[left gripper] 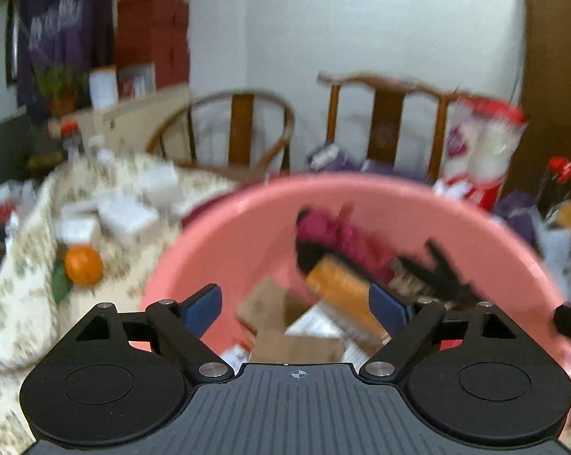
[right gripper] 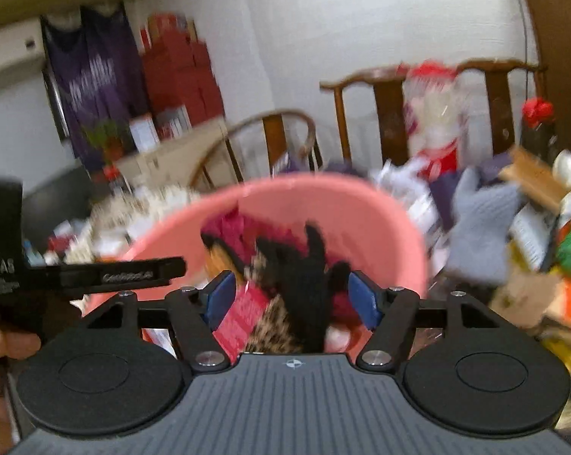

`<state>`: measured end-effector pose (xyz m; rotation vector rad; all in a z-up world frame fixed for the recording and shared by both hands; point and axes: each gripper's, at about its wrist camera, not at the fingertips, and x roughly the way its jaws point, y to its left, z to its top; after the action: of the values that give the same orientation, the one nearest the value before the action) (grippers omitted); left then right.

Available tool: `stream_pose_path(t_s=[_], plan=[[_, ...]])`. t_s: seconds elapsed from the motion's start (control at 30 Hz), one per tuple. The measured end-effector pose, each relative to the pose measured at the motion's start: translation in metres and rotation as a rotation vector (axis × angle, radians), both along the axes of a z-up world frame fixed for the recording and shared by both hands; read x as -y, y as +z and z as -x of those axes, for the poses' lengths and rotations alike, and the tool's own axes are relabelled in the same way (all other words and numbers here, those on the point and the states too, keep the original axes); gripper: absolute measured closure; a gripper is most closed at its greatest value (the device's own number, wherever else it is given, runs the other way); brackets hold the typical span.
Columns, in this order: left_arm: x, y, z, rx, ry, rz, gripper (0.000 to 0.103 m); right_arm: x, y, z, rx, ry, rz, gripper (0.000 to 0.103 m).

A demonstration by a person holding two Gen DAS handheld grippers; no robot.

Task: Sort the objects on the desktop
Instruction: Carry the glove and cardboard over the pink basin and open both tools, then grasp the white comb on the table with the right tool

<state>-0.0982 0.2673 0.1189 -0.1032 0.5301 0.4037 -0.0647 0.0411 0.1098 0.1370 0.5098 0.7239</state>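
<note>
The pink basin (left gripper: 224, 235) stood on the worktop, holding a black glove (right gripper: 304, 276), a maroon knit item (left gripper: 334, 235), an orange box (left gripper: 342, 292) and brown cartons (left gripper: 281, 326). The left gripper (left gripper: 294, 305) hung above the near rim, fingers spread wide and holding nothing. The right gripper (right gripper: 291, 297) was likewise spread wide over the glove, with nothing between its fingers. Left of the basin, an orange fruit (left gripper: 83, 266) and white boxes (left gripper: 126, 216) lay on a floral cloth (left gripper: 12, 303). Clutter crowded the right edge, including a grey glove (right gripper: 478, 223). Two wooden chairs (left gripper: 386, 125) stood behind.
</note>
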Motion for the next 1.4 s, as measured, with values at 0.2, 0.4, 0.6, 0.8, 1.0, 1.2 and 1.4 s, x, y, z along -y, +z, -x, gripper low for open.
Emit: stream_pose_path(t_s=[0.2, 0.4, 0.6, 0.8, 1.0, 1.2, 1.4], plan=[[0.080, 0.040, 0.043, 0.216, -0.194, -0.057, 0.000, 0.103, 0.037, 0.026, 0.142, -0.071, -0.047, 0.026], [0.198, 0.007, 0.025, 0.181, -0.520, -0.048, 0.000, 0.186, -0.007, 0.037, 0.138, -0.318, 0.195, 0.021], [0.267, -0.065, -0.024, 0.027, -0.604, -0.007, 0.000, 0.257, -0.081, 0.016, -0.159, -0.439, 0.178, 0.021], [0.259, -0.104, -0.039, 0.008, -0.519, -0.011, 0.000, 0.280, -0.108, 0.000, -0.235, -0.535, 0.116, 0.021], [0.238, -0.115, -0.046, -0.011, -0.516, -0.020, 0.001, 0.227, -0.110, -0.018, -0.199, -0.472, 0.212, 0.018], [0.235, -0.119, -0.052, -0.024, -0.519, -0.028, 0.001, 0.198, -0.113, -0.004, -0.097, -0.520, 0.370, 0.073], [0.231, -0.121, -0.058, -0.045, -0.528, 0.034, 0.001, 0.227, -0.111, 0.001, -0.097, -0.509, 0.332, 0.078]])
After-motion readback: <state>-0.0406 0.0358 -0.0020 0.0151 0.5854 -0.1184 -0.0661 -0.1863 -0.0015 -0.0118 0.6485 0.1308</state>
